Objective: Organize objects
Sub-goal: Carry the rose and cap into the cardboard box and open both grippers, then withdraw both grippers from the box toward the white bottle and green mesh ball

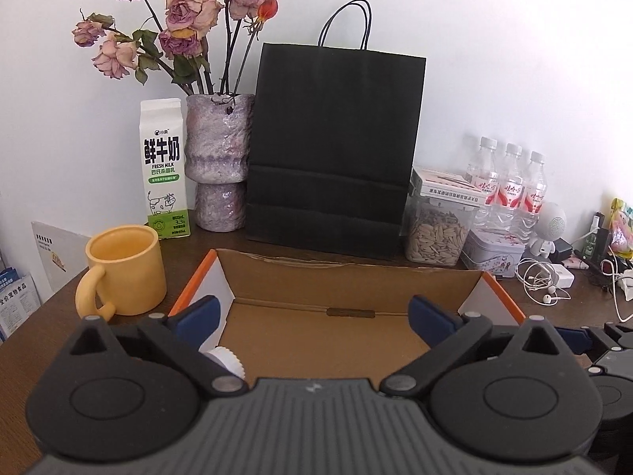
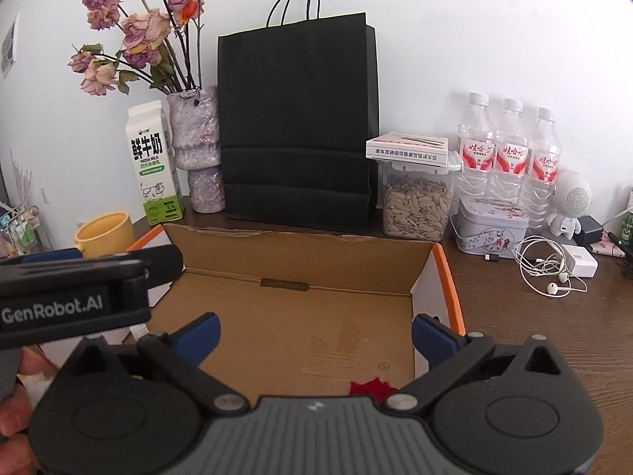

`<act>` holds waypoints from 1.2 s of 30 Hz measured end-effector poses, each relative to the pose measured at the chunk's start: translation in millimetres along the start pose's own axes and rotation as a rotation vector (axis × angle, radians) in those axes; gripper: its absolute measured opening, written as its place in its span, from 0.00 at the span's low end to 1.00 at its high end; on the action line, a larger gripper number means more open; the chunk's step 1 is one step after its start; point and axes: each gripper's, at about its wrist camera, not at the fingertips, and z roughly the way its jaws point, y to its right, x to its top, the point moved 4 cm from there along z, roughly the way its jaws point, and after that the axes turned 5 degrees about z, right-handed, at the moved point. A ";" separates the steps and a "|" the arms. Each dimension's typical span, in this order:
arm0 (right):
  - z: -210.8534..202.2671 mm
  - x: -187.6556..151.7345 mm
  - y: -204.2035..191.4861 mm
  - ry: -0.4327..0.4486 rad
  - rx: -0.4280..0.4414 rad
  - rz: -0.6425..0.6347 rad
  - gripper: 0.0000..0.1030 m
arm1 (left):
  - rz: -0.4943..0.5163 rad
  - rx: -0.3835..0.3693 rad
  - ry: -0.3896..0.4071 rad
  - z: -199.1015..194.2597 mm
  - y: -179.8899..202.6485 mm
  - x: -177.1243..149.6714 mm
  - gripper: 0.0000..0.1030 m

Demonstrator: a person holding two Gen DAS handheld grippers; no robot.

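Two hand-held grippers hang side by side over a shallow brown cardboard box with orange edges point(image 1: 348, 277), which lies open on a dark brown wooden desk point(image 1: 35, 336) against a white wall. The left gripper point(image 1: 312, 312) has its blue-padded fingers spread wide with nothing between them; just below its left finger, a small white pleated paper cup point(image 1: 227, 360) lies on the box floor near the left wall. The right gripper point(image 2: 316, 330) is equally wide and empty, and a small red jagged-edged scrap point(image 2: 372, 390) lies on the box floor below it, partly hidden by the gripper body. Both tools tilt down into the box, which suggests the box is the collecting place for loose things, and the wide jaws fit a release or a readiness to fetch more. A person's fingers point(image 2: 16, 396) show at the edge, holding the left tool. Around the box stand other things: a yellow ceramic mug with a handle point(image 1: 126, 269) just left of it, a white and green fresh-milk carton point(image 1: 164, 170), a mottled purple vase of dried pink roses point(image 1: 219, 158), a tall black paper shopping bag with cord handles point(image 1: 332, 150) behind it, a clear jar of sunflower seeds point(image 2: 415, 206), three clear water bottles with red labels point(image 2: 510, 154), a pale decorated tin point(image 2: 490, 229), and tangled white earphones point(image 2: 550, 273) well to the right.
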 end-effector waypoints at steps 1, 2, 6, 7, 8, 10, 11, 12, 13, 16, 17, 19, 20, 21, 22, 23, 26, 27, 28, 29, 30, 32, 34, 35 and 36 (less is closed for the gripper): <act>-0.3 -0.1 0.1 0.001 0.001 0.001 1.00 | -0.002 0.001 0.000 -0.1 -0.3 0.1 1.00; -0.9 0.2 0.1 0.003 0.001 0.001 1.00 | -0.005 0.001 0.001 -0.4 -0.5 0.2 1.00; -4.8 1.0 -1.6 0.017 0.009 -0.002 1.00 | -0.011 -0.005 0.007 -2.1 -1.7 1.4 1.00; -5.7 1.1 -2.2 0.020 0.010 -0.003 1.00 | -0.012 -0.005 0.008 -2.7 -1.7 1.7 1.00; -6.8 1.5 -2.9 0.024 0.012 -0.004 1.00 | -0.013 -0.005 0.010 -3.6 -1.9 2.1 1.00; -9.9 2.1 -4.3 0.032 0.014 -0.008 1.00 | -0.016 -0.009 0.016 -6.9 -2.4 3.4 1.00; -12.6 2.7 -4.7 0.039 0.014 -0.012 1.00 | -0.019 -0.011 0.021 -9.7 -2.6 4.5 1.00; -15.3 3.1 -5.4 0.046 0.014 -0.017 1.00 | -0.022 -0.015 0.025 -13.3 -2.9 5.5 1.00; -19.7 3.8 -5.9 0.056 0.014 -0.023 1.00 | -0.026 -0.022 0.035 -18.4 -2.9 6.7 1.00; -35.6 5.4 -6.5 0.093 0.015 -0.036 1.00 | -0.025 -0.041 0.085 -38.5 -3.1 11.8 1.00; -41.9 5.6 -6.5 0.107 0.014 -0.039 1.00 | -0.021 -0.046 0.098 -45.2 -3.1 12.8 1.00; -54.2 5.3 -6.9 0.133 0.011 -0.044 1.00 | -0.015 -0.058 0.114 -56.7 -3.2 12.9 1.00; -61.4 5.3 -7.1 0.150 0.009 -0.046 1.00 | -0.010 -0.063 0.119 -62.4 -3.4 12.2 1.00; -67.4 4.9 -7.3 0.164 0.006 -0.049 1.00 | -0.004 -0.068 0.123 -67.9 -3.7 11.1 1.00; -75.1 4.6 -7.4 0.178 0.002 -0.053 1.00 | -0.001 -0.076 0.130 -73.9 -4.6 9.4 1.00; -81.7 3.7 -7.8 0.189 0.000 -0.057 1.00 | -0.001 -0.078 0.139 -80.1 -6.1 7.4 1.00; -103.5 -3.5 -8.5 0.218 0.002 -0.063 1.00 | 0.010 -0.082 0.144 -95.0 -11.1 0.0 1.00; -110.2 -6.9 -8.7 0.222 0.001 -0.064 1.00 | 0.012 -0.081 0.143 -99.3 -13.3 -2.6 1.00; -116.5 -10.7 -8.8 0.226 0.001 -0.065 1.00 | 0.012 -0.077 0.143 -104.3 -16.2 -5.5 1.00; -123.7 -15.1 -8.9 0.230 0.000 -0.066 1.00 | 0.013 -0.074 0.142 -109.2 -19.2 -8.5 1.00; -130.1 -19.7 -8.7 0.233 -0.002 -0.066 1.00 | 0.012 -0.073 0.141 -113.9 -22.4 -11.3 1.00; -142.2 -28.9 -8.3 0.238 -0.006 -0.067 1.00 | 0.009 -0.068 0.138 -123.4 -29.0 -17.3 1.00; -154.0 -40.0 -8.1 0.239 -0.013 -0.066 1.00 | 0.007 -0.059 0.132 -134.3 -36.2 -24.9 1.00; -159.7 -46.2 -7.8 0.237 -0.014 -0.065 1.00 | 0.006 -0.055 0.129 -139.4 -39.6 -28.5 1.00; -165.5 -53.0 -7.5 0.233 -0.014 -0.061 1.00 | 0.007 -0.051 0.126 -144.1 -42.5 -32.2 1.00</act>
